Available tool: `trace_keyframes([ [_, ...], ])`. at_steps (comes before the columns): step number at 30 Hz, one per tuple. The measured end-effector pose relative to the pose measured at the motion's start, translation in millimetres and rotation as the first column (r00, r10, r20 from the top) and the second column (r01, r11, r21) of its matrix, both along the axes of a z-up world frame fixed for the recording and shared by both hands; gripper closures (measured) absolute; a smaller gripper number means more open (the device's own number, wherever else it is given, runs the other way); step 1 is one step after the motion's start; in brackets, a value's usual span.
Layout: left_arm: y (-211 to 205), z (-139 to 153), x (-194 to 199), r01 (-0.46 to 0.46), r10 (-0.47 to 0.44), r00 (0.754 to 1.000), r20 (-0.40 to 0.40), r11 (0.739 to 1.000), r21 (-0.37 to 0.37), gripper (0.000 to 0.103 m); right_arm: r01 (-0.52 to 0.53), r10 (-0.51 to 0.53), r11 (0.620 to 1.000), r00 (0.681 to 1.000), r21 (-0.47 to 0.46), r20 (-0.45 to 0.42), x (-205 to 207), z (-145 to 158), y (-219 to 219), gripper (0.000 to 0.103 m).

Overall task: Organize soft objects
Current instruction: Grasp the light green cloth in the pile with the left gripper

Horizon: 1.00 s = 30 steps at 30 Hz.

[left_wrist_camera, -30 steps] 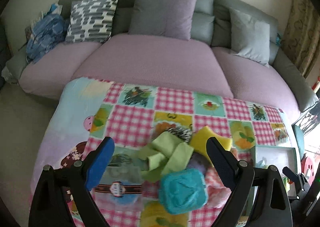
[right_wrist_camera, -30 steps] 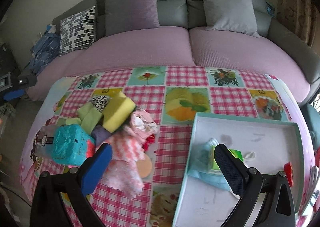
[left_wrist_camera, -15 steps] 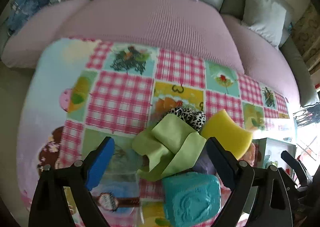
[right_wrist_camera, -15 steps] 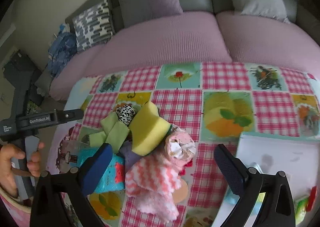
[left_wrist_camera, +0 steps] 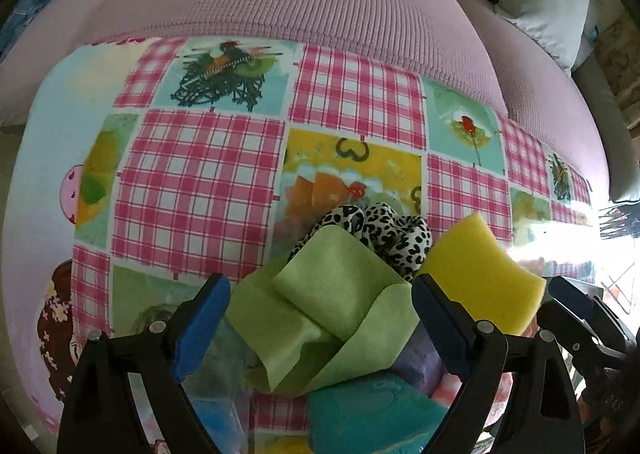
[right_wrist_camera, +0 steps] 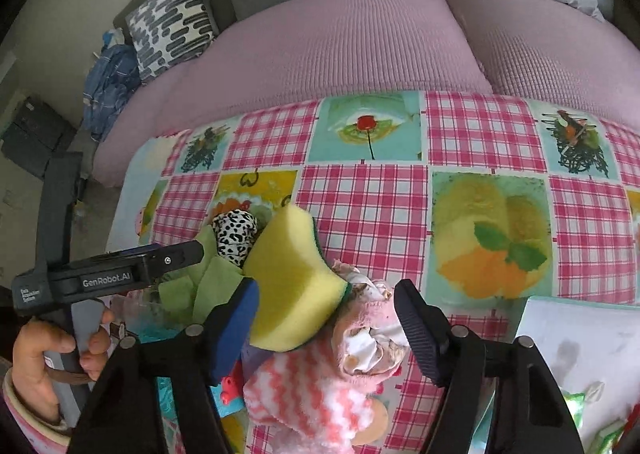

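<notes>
my right gripper (right_wrist_camera: pixel 324 318) jaws, just closing, stand half open astride the yellow sponge (right_wrist_camera: pixel 292 278) and pink rolled cloth (right_wrist_camera: pixel 368 334), holding nothing; they may pinch both. my left gripper (left_wrist_camera: pixel 320 318) gapes empty over the green cloth (left_wrist_camera: pixel 320 318).

The left gripper (left_wrist_camera: pixel 320 302) is hanging over a heap of soft things on the checked tablecloth (left_wrist_camera: pixel 200 182), its jaws standing wide around a folded green cloth (left_wrist_camera: pixel 336 294). A leopard-print scrunchie (left_wrist_camera: pixel 384 230) is lying just behind it, and a yellow sponge (left_wrist_camera: pixel 480 270) is sitting beside the right jaw.
</notes>
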<state>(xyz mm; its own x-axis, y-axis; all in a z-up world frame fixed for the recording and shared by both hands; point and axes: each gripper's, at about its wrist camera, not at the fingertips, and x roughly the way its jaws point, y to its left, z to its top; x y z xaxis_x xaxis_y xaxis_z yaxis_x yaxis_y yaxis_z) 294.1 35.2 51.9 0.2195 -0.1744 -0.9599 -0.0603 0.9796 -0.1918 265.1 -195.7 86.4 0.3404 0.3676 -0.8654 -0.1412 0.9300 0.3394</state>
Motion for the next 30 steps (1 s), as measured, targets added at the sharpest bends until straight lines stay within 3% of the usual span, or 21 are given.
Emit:
trace_keyframes([
  [3,-3.4,-2.4,1.1,0.004,-0.004,1.0,-0.01,1.0,0.007,0.01,-0.008,0.008,1.0,1.0,0.007,-0.011,2.7,-3.3,3.4,0.04],
  [7,-9.0,-5.7,1.0,0.002,-0.002,1.0,-0.028,1.0,0.005,0.01,-0.022,0.022,1.0,0.999,0.022,-0.024,2.0,-5.8,6.6,0.047],
  [12,-10.3,-8.9,1.2,-0.004,0.004,0.999,-0.04,1.0,0.004,0.01,-0.041,0.042,0.998,0.999,0.043,-0.025,-1.3,-6.9,9.7,0.073],
  [18,-7.7,-11.6,0.1,-0.002,0.002,0.999,-0.049,1.0,0.012,0.011,-0.031,0.032,0.997,0.999,0.067,-0.003,-3.5,-2.1,4.7,0.091],
  [19,-7.1,-13.4,0.1,-0.002,0.002,0.999,-0.053,1.0,0.015,0.011,-0.031,0.032,0.997,0.999,0.071,-0.003,-3.8,-1.4,3.8,0.092],
  [21,-7.5,-18.5,3.2,-0.002,0.002,0.998,-0.063,1.0,0.009,0.026,-0.035,0.035,0.997,0.999,0.069,0.0,-4.6,-0.1,3.1,0.097],
  [28,-10.1,-37.3,1.7,-0.004,0.003,0.995,-0.097,1.0,-0.003,0.032,-0.048,0.047,0.997,0.999,0.06,0.014,-7.9,5.9,2.7,0.097],
  [30,-11.3,-40.4,1.8,-0.004,0.003,0.995,-0.104,1.0,-0.009,0.041,-0.052,0.051,0.997,0.999,0.062,0.015,-8.4,6.2,2.9,0.097],
])
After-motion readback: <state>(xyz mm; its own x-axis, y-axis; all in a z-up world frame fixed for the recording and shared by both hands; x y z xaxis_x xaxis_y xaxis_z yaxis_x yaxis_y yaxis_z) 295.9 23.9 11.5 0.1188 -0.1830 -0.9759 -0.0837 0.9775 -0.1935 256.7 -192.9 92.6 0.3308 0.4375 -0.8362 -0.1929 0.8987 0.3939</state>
